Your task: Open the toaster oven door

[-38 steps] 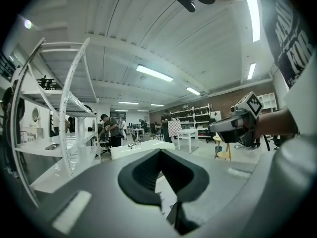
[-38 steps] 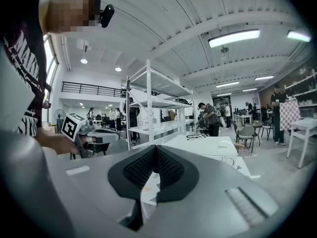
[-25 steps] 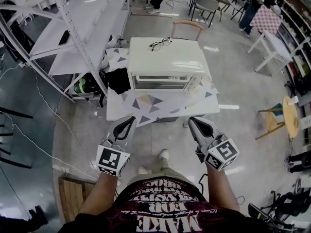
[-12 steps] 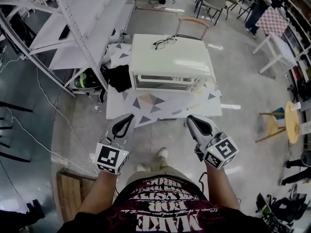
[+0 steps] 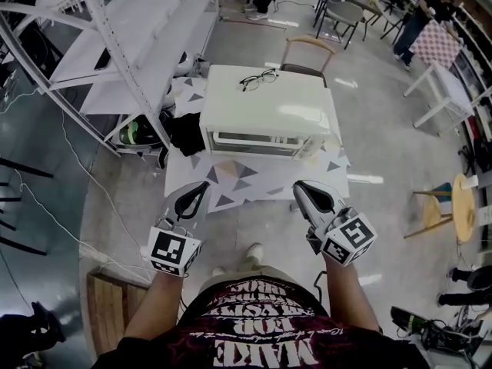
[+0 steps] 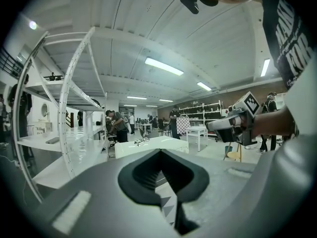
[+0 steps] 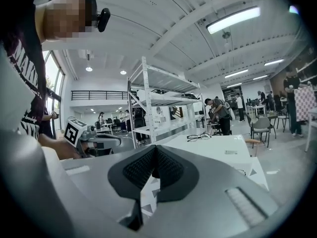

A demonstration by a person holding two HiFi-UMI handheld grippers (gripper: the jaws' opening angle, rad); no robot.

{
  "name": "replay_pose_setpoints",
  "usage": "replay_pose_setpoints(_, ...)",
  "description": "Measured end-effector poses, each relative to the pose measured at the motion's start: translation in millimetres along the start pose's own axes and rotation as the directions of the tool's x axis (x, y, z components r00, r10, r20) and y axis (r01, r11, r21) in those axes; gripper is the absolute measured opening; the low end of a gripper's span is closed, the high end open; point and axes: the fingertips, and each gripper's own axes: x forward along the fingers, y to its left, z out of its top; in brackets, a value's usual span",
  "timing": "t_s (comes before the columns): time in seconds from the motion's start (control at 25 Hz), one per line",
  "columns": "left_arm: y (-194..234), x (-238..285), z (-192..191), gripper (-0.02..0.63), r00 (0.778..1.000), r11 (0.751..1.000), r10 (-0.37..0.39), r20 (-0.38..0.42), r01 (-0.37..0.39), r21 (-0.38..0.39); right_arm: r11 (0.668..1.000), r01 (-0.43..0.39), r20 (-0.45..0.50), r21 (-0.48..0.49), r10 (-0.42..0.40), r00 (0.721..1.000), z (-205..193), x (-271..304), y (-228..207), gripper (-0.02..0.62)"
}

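A white toaster oven [image 5: 265, 112] stands on a small table with a triangle-patterned cloth [image 5: 254, 181]. Its glass door [image 5: 257, 138] faces me and is closed. A pair of glasses [image 5: 257, 78] lies on top of it. My left gripper [image 5: 200, 187] and right gripper [image 5: 300, 188] hover side by side at the table's front edge, short of the oven, both shut on nothing. The left gripper view shows the oven [image 6: 148, 145] ahead past the left gripper [image 6: 159, 152]. The right gripper view shows the oven's top [image 7: 218, 148] and the glasses [image 7: 200, 137] beyond the right gripper [image 7: 156, 148].
A white shelving rack [image 5: 115, 44] runs along the left, with a black bundle [image 5: 188, 129] between it and the oven. A chair [image 5: 311, 48] stands behind the table. A wooden stool [image 5: 460, 198] is at the right, and a wooden pallet [image 5: 104, 314] and cables lie at lower left. People stand far back.
The table and oven have come a little nearer, and both gripper tips now reach the table's front edge. Both grippers have stayed shut.
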Motion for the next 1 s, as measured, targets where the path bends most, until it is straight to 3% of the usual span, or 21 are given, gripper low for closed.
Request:
replay_pose_setpoints(0.48,-12,43,18,0.002,0.998,0.998,0.062,0.000,-0.062,0.013,0.998,-0.067,0.039,-0.009,0.067,0.997,16,0,-57,0.026)
replay_pose_setpoints(1.0,-24,56,21,0.002,0.994,0.994,0.109,-0.024,-0.109,0.010,0.994,-0.107,0.058,0.007,0.107,0.993,13,-4,-85,0.026)
